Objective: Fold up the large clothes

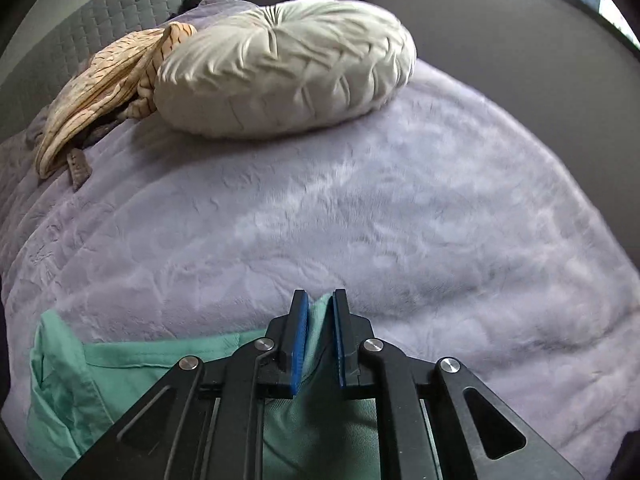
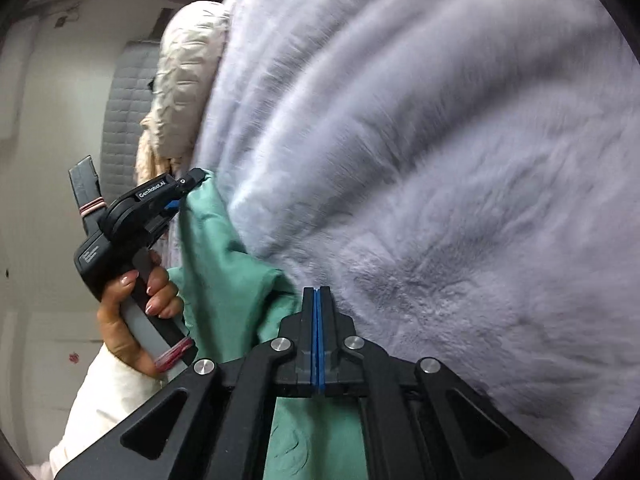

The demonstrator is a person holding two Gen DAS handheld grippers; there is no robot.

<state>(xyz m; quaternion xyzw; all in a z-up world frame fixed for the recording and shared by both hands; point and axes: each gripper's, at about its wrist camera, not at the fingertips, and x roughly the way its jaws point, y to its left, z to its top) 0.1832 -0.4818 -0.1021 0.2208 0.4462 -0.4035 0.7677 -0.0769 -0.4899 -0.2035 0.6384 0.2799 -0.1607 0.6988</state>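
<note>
Green cotton garment lay at the near edge of the lilac plush bed; left gripper and right gripper fingers both clenched on its fabric.

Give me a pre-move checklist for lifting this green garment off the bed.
1. Left gripper pinching the green garment: ok, fabric sits between the pads.
2. Right gripper shut: ok; fabric between its pads: cannot tell.
3. Garment spread flat: not ok, it hangs bunched between the grippers.
4. Purple blanket free of both grips: cannot tell.
5. Round pillow and striped cloth apart from the garment: ok.
</note>
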